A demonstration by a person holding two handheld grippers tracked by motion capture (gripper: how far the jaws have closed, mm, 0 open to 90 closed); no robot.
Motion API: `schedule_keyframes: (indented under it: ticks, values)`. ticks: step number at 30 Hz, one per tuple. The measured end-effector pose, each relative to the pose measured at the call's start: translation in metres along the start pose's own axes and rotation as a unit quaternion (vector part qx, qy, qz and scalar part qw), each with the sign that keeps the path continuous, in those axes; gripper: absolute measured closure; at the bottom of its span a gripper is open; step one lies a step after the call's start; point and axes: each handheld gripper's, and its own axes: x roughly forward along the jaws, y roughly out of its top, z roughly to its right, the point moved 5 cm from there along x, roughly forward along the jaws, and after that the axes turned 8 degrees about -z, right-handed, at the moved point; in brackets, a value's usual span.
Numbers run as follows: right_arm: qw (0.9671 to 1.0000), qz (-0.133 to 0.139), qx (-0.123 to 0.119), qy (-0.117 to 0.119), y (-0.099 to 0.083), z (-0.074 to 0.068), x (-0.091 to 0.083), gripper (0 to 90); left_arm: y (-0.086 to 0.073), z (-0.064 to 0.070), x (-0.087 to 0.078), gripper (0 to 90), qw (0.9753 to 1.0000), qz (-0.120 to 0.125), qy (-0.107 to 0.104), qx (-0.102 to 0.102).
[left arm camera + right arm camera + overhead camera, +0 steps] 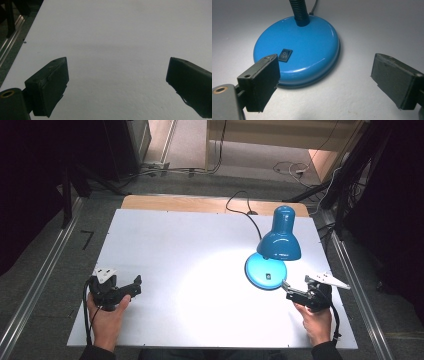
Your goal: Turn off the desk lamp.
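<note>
A blue desk lamp stands right of centre on the white table [165, 235]. Its shade [280, 240] tilts down over the round base [262, 272], and a bright pool of light falls on the table to the left of the base. My right gripper [287, 290] is open just right of the base, near its rim. In the right gripper view the base [307, 42] lies ahead between the open jaws [325, 61], with a black rocker switch [285, 55] and a black gooseneck [299, 12]. My left gripper [134, 286] rests open at the front left, over bare table [117, 65].
The lamp's black cable [240, 202] runs off the table's far edge, over a wooden board [200, 202]. Metal rails [35, 285] lie on the floor along both sides of the table. Dark stands and cables [345, 180] crowd the far right.
</note>
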Motion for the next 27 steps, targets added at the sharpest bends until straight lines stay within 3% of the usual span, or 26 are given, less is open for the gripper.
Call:
schedule_keyframes:
  ticks: [17,27]
  values:
    - [1.0,0.005,-0.002,0.006,0.002,-0.007,0.005,11.1,0.0,-0.001,0.0,5.0,1.0,0.0,-0.001,-0.002]
    - [0.9996,0.01,-0.024,0.007,0.0,-0.017,0.01,14.4,0.0,-0.001,0.0,5.2,1.0,0.002,-0.001,-0.003]
